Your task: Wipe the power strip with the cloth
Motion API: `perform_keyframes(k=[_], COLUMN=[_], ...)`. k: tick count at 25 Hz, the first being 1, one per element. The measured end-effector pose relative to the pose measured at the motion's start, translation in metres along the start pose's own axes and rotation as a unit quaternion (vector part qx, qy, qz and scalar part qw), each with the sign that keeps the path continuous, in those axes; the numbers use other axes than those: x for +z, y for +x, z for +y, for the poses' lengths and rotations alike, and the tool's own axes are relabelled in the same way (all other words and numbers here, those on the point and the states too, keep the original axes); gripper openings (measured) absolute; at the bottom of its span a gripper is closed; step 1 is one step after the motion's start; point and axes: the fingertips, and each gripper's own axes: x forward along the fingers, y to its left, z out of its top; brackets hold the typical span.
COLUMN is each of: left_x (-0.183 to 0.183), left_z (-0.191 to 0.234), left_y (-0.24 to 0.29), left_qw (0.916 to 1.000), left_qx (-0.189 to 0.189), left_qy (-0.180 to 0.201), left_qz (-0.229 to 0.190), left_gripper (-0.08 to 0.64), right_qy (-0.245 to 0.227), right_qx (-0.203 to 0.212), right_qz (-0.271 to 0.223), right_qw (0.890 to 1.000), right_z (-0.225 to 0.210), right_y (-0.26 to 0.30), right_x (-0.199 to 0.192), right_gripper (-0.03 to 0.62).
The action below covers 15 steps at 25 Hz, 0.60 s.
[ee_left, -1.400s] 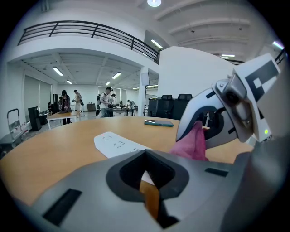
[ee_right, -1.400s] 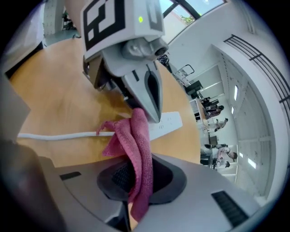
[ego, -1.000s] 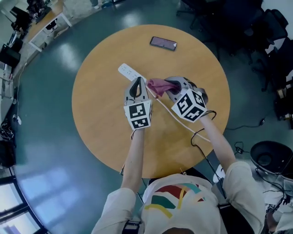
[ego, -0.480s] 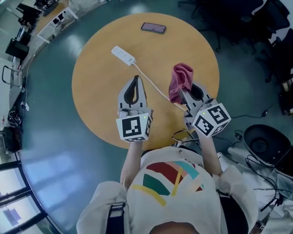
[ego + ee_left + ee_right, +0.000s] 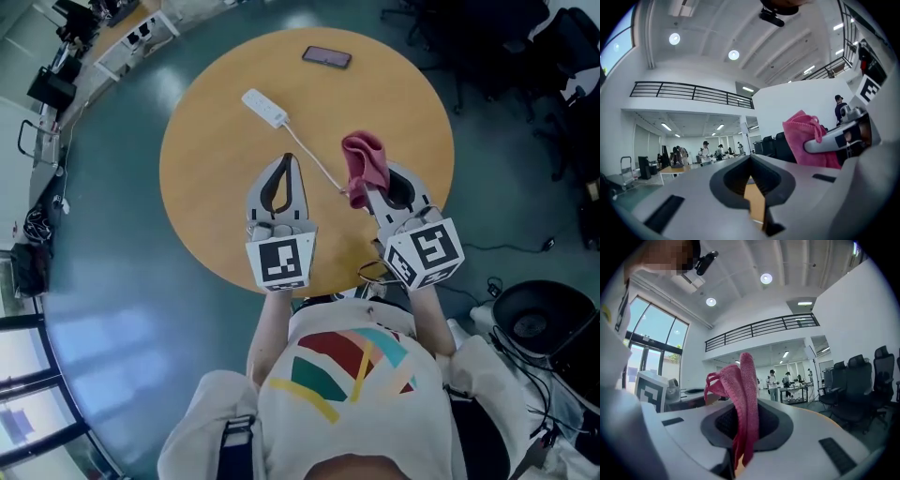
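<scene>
Right tongs (image 5: 360,194) clamp the pink cloth (image 5: 366,167); left tongs (image 5: 286,161) are closed, empty. Cloth looks soft, light, floppy, so a bunched fold is the best hold.

One round table (image 5: 206,187); one power strip (image 5: 264,108); one phone (image 5: 327,57); one pink cloth (image 5: 366,164); two grippers, a left gripper (image 5: 288,158) and a right gripper (image 5: 359,194).

My left tool (image 5: 288,159) and right tool (image 5: 360,194) are showing pale grey bodies, each wearing a cube of black-and-white square markers. The cloth (image 5: 366,164) is glowing pink. The power strip (image 5: 264,108) and its cord (image 5: 316,164) are looking white and the phone (image 5: 327,57) dark, against a tan desk (image 5: 211,178). The floor (image 5: 112,272) is shining teal. My shirt (image 5: 356,412) is showing red, teal and yellow stripes on cream.
</scene>
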Motion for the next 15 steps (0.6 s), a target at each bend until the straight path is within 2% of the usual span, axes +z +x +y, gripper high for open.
perform_keyframes(k=[3,8,12,15], left_x=[0.006,0.026,0.028,0.032], left_z=[0.003,0.005,0.008,0.01], left_y=[-0.011,-0.023,-0.029,-0.03], left_qw=[0.9993,0.9987,0.9966,0.9964], left_qx=[0.007,0.006,-0.01,-0.017], left_qy=[0.036,0.033,0.068,0.066], left_qz=[0.005,-0.039,-0.045,-0.05], left_gripper=[0.031,0.031,0.031,0.031], right_qy=[0.009,0.019,0.023,0.016], right_qx=[0.017,0.021,0.019,0.013], right_qz=[-0.001,0.003,-0.004,-0.007], right_qw=[1.0,1.0,1.0,1.0], right_z=[0.015,0.029,0.039,0.043], right_y=[-0.002,-0.005,-0.004,-0.005], right_x=[0.002,0.0,0.001,0.003], right_gripper=[0.038,0.038,0.038,0.039])
